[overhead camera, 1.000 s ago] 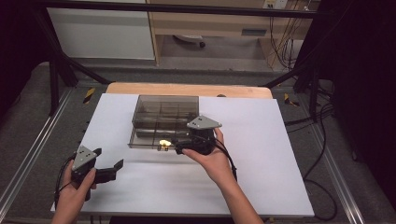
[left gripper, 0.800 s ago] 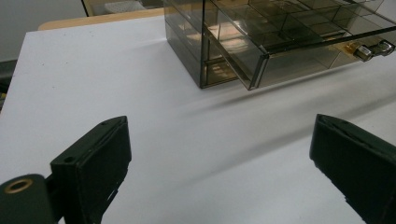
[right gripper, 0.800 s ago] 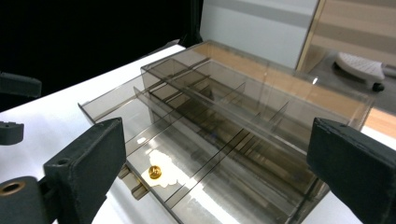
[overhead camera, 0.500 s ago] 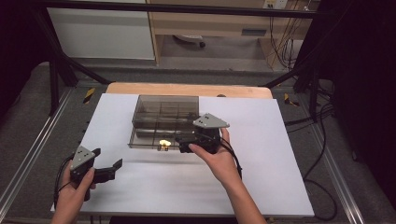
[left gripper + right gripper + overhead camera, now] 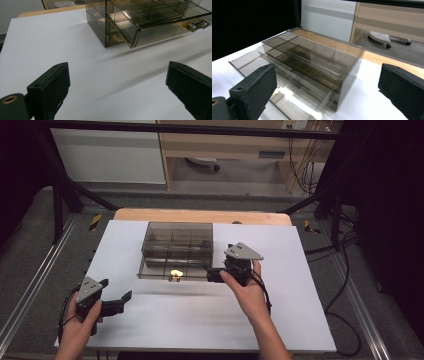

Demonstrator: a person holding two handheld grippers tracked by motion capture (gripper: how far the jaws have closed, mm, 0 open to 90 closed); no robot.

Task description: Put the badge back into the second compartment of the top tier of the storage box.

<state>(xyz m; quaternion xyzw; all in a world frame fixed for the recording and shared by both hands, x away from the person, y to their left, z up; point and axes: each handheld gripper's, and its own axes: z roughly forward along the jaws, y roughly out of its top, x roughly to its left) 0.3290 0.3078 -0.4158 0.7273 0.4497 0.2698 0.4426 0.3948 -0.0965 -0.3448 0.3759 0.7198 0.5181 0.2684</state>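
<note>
A smoky see-through drawer box (image 5: 177,242) stands at the middle back of the white table top. Its lower drawer (image 5: 172,270) is pulled out toward me, with a shiny gold knob (image 5: 175,273) at its front. My right gripper (image 5: 214,272) is held just right of that drawer front, open, pointing left at the box (image 5: 312,65) with nothing between its jaws. My left gripper (image 5: 119,302) is low at the near left, open and holding nothing, well clear of the box. In the left gripper view the drawer (image 5: 150,27) and its knob (image 5: 193,26) sit at upper right.
The white sheet (image 5: 300,320) covers a wooden table (image 5: 200,215) whose far edge shows behind the box. Black frame legs and cables stand on the grey floor around it. A wheeled chair base (image 5: 384,37) lies on the floor beyond the table.
My right gripper has drawn back to the right, away from the drawer knob. The left gripper has barely shifted.
</note>
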